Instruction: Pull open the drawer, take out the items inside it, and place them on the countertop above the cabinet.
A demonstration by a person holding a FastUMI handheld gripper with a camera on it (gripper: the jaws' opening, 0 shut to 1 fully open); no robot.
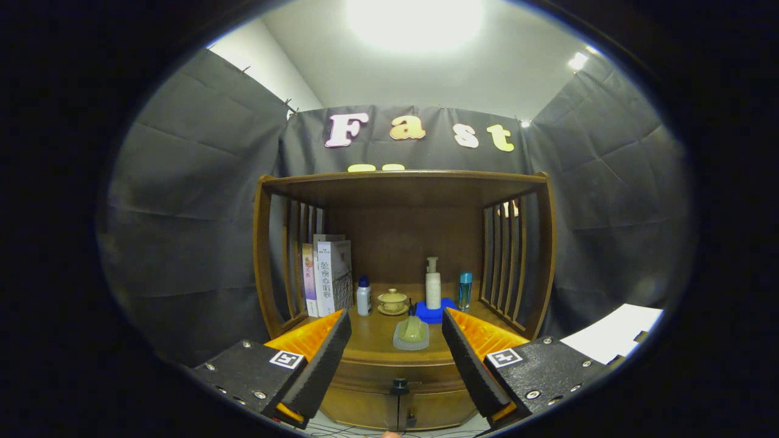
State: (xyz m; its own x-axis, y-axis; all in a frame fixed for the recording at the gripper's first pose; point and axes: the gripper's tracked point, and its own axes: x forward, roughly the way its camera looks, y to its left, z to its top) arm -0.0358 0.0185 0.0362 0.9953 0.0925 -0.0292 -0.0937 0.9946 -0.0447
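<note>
The tool (395, 359) is spread wide and holds nothing, facing the brown wooden cabinet (261, 255). Its drawer with the small dark knob (399, 384) looks closed below the desk (377, 331), so its contents are hidden. Pulling, emptying and placing all seem left to do.

Your gripper (395, 347) hangs open and empty before the wooden cabinet (261, 255), fingers spread wide. Between them lies a soap dish (411, 333) near the countertop's (377, 340) front edge. Below it, the drawer (365, 401) sits closed, its dark knob (399, 384) central. Books (327, 277) stand at the left edge.
</note>
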